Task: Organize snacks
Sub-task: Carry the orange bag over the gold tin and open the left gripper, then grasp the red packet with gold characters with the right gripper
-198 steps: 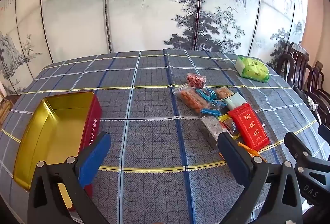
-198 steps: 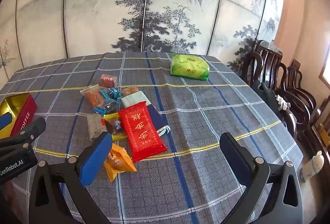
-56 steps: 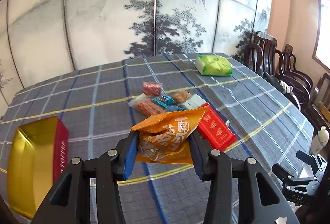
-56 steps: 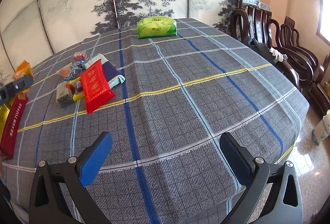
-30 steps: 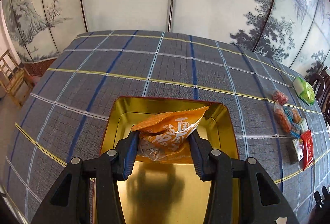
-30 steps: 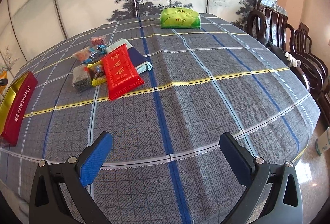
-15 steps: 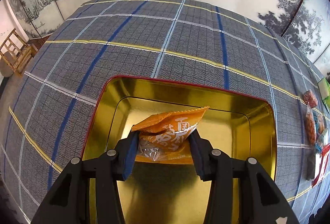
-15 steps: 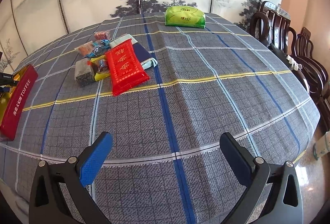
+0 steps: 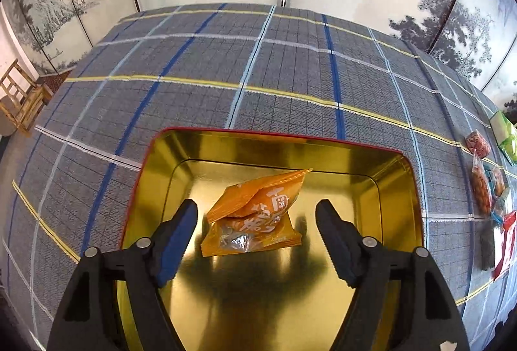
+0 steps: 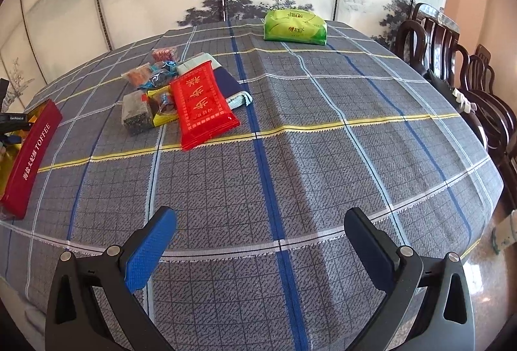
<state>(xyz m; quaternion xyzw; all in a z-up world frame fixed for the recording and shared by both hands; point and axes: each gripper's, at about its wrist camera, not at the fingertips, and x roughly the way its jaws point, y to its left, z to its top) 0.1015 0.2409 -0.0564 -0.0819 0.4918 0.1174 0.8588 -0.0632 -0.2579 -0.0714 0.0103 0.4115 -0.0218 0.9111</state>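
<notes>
A round table under a grey plaid cloth with blue, yellow and white lines fills both views. In the left wrist view a rectangular tin with a gold inside and a red outer wall sits at 6 o'clock; in the right wrist view its red side lies at 9 o'clock. A green soft tissue pack rests at 12 o'clock in the right wrist view. A flat red snack packet with gold characters heads the loose snack pile at 10 o'clock. An orange crinkled snack bag lies on the tin's floor, between the fingers of the left gripper, whose jaws are opening and clear of the bag on both sides. The right gripper hangs over bare cloth, jaws spread wide, nothing between them
</notes>
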